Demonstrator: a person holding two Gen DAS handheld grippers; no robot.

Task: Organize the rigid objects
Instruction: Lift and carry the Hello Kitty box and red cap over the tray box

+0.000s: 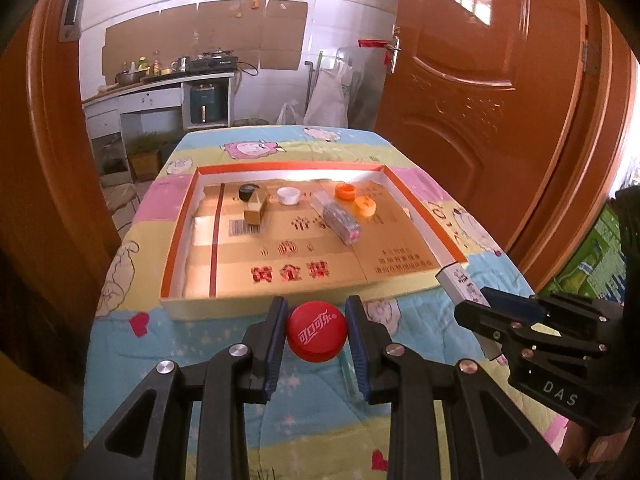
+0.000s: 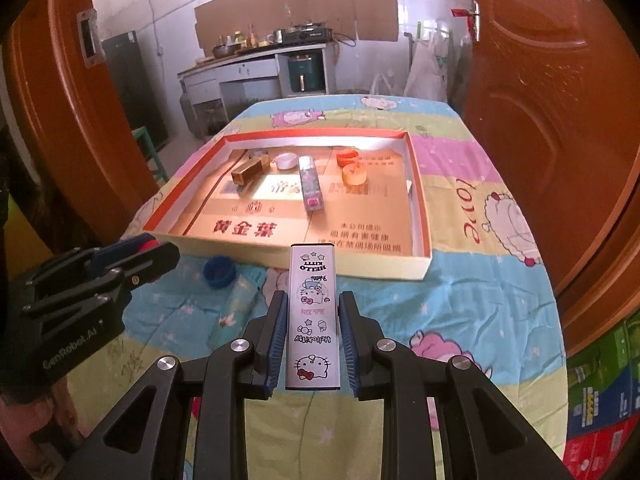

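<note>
the left gripper [image 1: 316, 334] is clamped on a red bottle cap [image 1: 316, 336], one pad against each side of its rim, held just short of the near wall of the shallow box tray [image 1: 176, 308] ahead of it. risk: the cap is round, smooth and gripped on a narrow band, so a tilt or a knock against the tray wall could probably roll it out of the pads. the cap is glossy red with white script on its top face. a blue cap [image 2: 219, 271] lies on the quilt [image 2: 480, 300] between the two grippers, near the tray wall. the right gripper [image 2: 313, 344] is clamped on a long white tin [image 2: 313, 316], which runs forward between the pads with its far end past the fingertips, close to the tray's near wall. risk: the overhanging length gives leverage, so the tin could pivot in the pads or strike the wall if carried in too low. the tin is flat, rectangular and printed with cartoon cats. inside the tray, ahead of both grippers, lie a gold block [image 2: 248, 172], a white cap [image 2: 285, 160], a patterned tin [image 2: 310, 184] and two orange caps [image 2: 354, 174].
</note>
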